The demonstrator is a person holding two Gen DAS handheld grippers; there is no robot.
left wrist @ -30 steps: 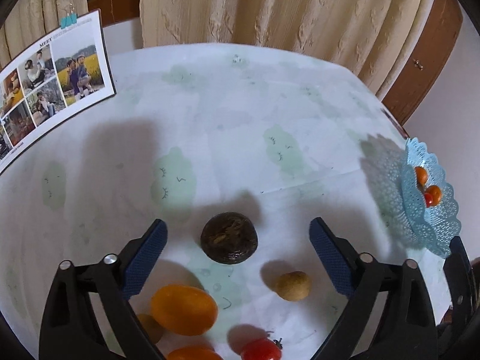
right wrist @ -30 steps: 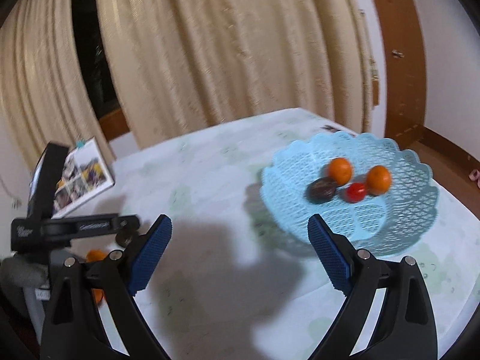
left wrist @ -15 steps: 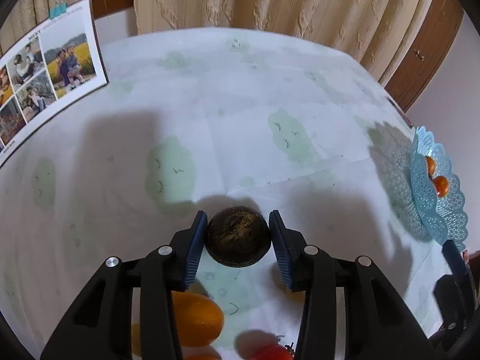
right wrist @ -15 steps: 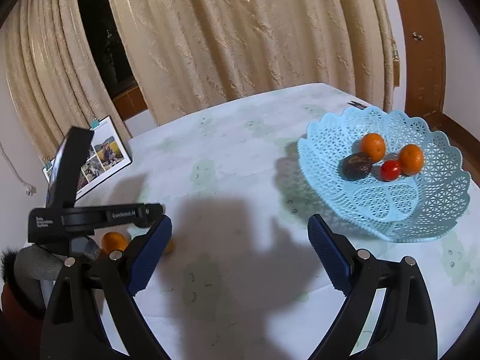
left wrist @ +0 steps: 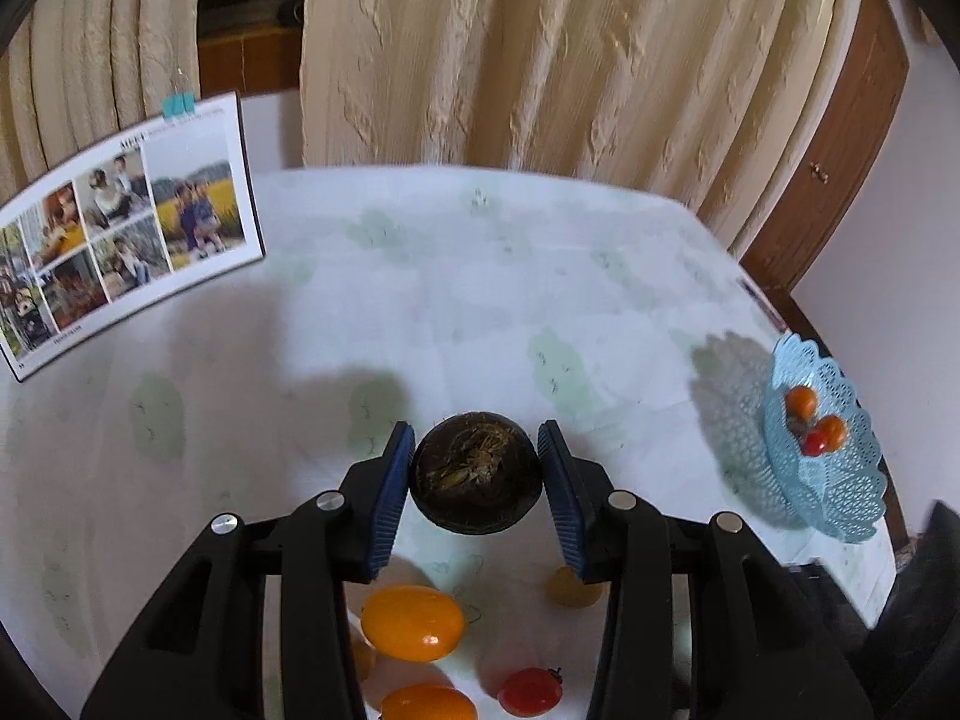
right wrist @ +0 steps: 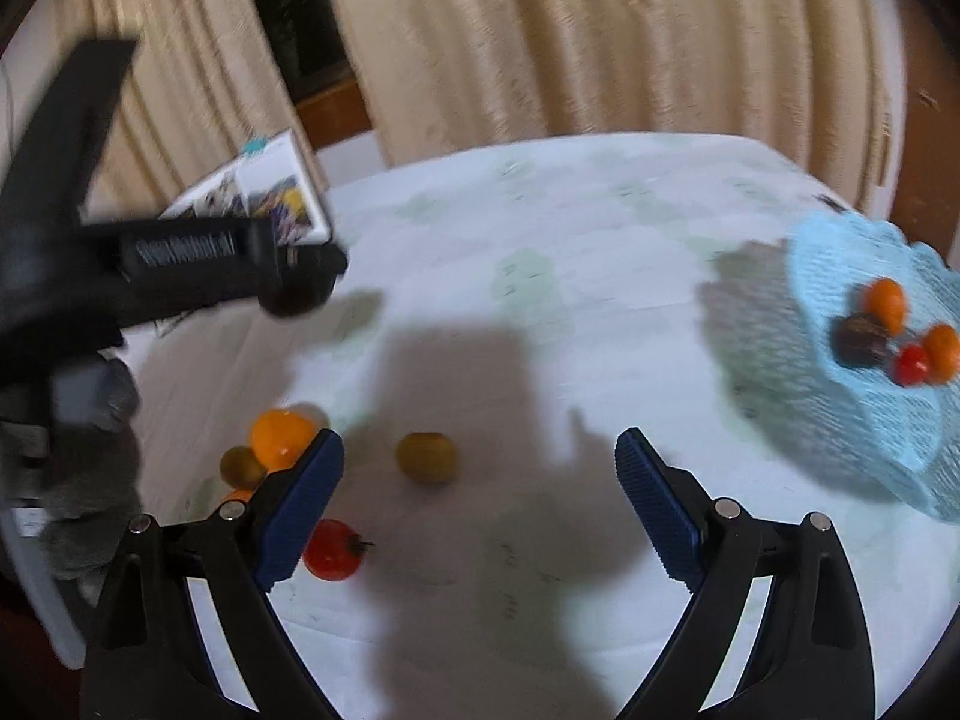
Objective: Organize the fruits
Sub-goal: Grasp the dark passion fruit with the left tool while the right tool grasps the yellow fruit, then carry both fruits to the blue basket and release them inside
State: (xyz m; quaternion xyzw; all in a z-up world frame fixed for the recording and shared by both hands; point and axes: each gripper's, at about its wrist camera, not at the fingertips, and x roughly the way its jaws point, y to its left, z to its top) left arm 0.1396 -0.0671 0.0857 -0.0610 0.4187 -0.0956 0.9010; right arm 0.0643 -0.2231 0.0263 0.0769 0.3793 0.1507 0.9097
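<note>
My left gripper [left wrist: 477,465] is shut on a dark brown round fruit [left wrist: 477,471] and holds it above the table; it also shows at the left of the right wrist view [right wrist: 297,294]. Below it lie an orange fruit [left wrist: 413,623], a second orange one [left wrist: 427,703], a red tomato [left wrist: 529,691] and a small tan fruit [left wrist: 570,588]. My right gripper [right wrist: 480,501] is open and empty over the table, with the tan fruit [right wrist: 426,457] and the tomato [right wrist: 332,551] near its left finger. The blue lattice basket [right wrist: 882,420] at the right holds several fruits.
A photo calendar [left wrist: 120,228] stands at the table's back left. Beige curtains [left wrist: 540,54] hang behind the table and a wooden door [left wrist: 840,120] is at the right. The white tablecloth [left wrist: 450,300] has pale green patches.
My left gripper closed on the dark fruit and has lifted it off the table. My right gripper swung left, away from the basket, toward the loose fruits.
</note>
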